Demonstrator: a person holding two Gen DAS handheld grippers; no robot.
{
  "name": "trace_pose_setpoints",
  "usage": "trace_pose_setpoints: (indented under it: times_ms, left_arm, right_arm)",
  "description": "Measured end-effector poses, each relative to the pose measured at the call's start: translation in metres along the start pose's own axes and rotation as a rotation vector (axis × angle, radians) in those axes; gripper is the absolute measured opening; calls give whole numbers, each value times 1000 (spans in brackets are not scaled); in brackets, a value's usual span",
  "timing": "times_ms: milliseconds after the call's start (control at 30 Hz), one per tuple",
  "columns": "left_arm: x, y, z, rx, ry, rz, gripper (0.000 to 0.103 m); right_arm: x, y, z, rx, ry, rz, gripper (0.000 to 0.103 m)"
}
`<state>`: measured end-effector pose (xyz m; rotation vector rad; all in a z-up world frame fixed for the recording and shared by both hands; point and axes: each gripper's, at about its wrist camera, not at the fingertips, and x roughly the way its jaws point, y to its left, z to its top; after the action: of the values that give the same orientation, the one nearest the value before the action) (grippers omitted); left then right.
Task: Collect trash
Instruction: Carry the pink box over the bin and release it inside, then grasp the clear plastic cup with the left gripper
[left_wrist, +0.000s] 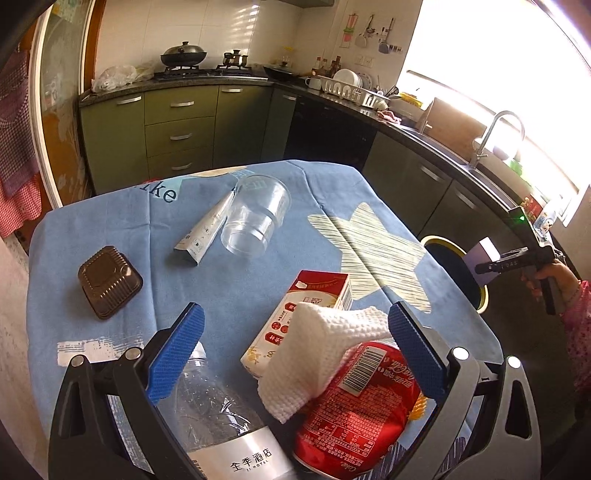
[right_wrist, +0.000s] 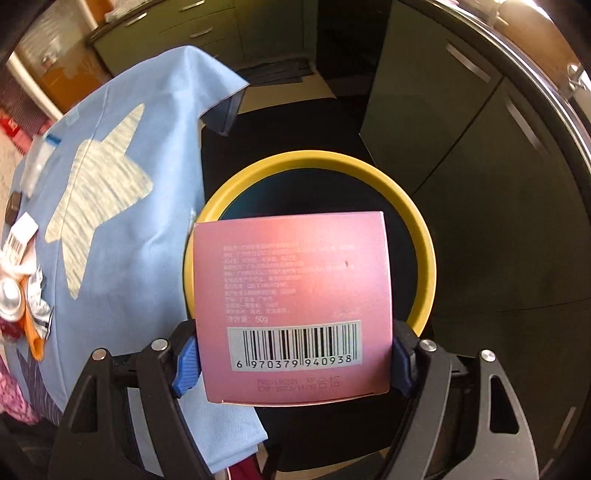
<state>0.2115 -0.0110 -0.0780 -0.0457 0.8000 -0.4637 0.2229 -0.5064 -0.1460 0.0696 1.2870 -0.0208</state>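
My right gripper (right_wrist: 293, 350) is shut on a pink box (right_wrist: 291, 280) with a barcode and holds it above a yellow-rimmed black bin (right_wrist: 421, 221) beside the table. The left wrist view shows that box (left_wrist: 487, 258) over the bin (left_wrist: 443, 243), with a hand on the gripper's handle. My left gripper (left_wrist: 295, 314) stands open over the near table edge. Below it lie a clear plastic bottle (left_wrist: 214, 406), a red Coke can (left_wrist: 358, 410), a white paper towel (left_wrist: 317, 354) and a red-and-white carton (left_wrist: 314, 299); the pads touch none of them.
Farther back on the blue star-print tablecloth (left_wrist: 110, 229) lie a clear plastic cup (left_wrist: 255, 218) on its side, a white sachet (left_wrist: 207, 232) and a brown ribbed tray (left_wrist: 109, 282). Green kitchen cabinets (left_wrist: 177, 136) and a sink counter (left_wrist: 480, 162) run behind and to the right.
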Motion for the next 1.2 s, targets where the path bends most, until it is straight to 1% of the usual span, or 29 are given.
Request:
trace_pose_setpoints:
  times_ms: [100, 200, 267, 367, 433, 500, 567, 600, 700, 833, 1067, 1200]
  left_arm:
    - [0, 2, 0, -1, -1, 4, 98]
    - [2, 3, 0, -3, 6, 13, 98]
    - [4, 3, 0, -1, 13, 16, 98]
    - [10, 3, 0, -6, 36, 26, 98]
    - [12, 3, 1, -5, 50, 48, 98]
    - [11, 0, 3, 16, 60, 68, 98]
    - [11, -2, 6, 50, 78, 88, 98]
    - [12, -4, 9, 80, 92, 102, 98]
    - [21, -8, 19, 146, 139, 128, 98]
    - [41, -11, 42, 208, 193, 120, 98]
    - [87, -4, 86, 216, 257, 109, 98]
    - [117, 2, 104, 217, 296, 111, 91]
  right_arm:
    - [0, -9, 0, 42, -4, -38, 85]
    - [-12, -8, -8, 54, -42, -31, 85]
    - [-24, -2, -20, 59, -80, -45, 85]
    - [-38, 2, -40, 68, -128, -5, 85]
    - [-43, 11, -57, 58, -155, 2, 85]
    - [-41, 17, -63, 45, -169, 15, 85]
    - [-41, 23, -77, 37, -180, 31, 85]
    - [-40, 25, -82, 34, -183, 37, 85]
    - [-35, 31, -89, 33, -181, 35, 85]
    - [-35, 28, -98, 50, -194, 24, 86]
    - [-40, 24, -99, 76, -233, 36, 87]
    - [-40, 28, -96, 64, -229, 44, 89]
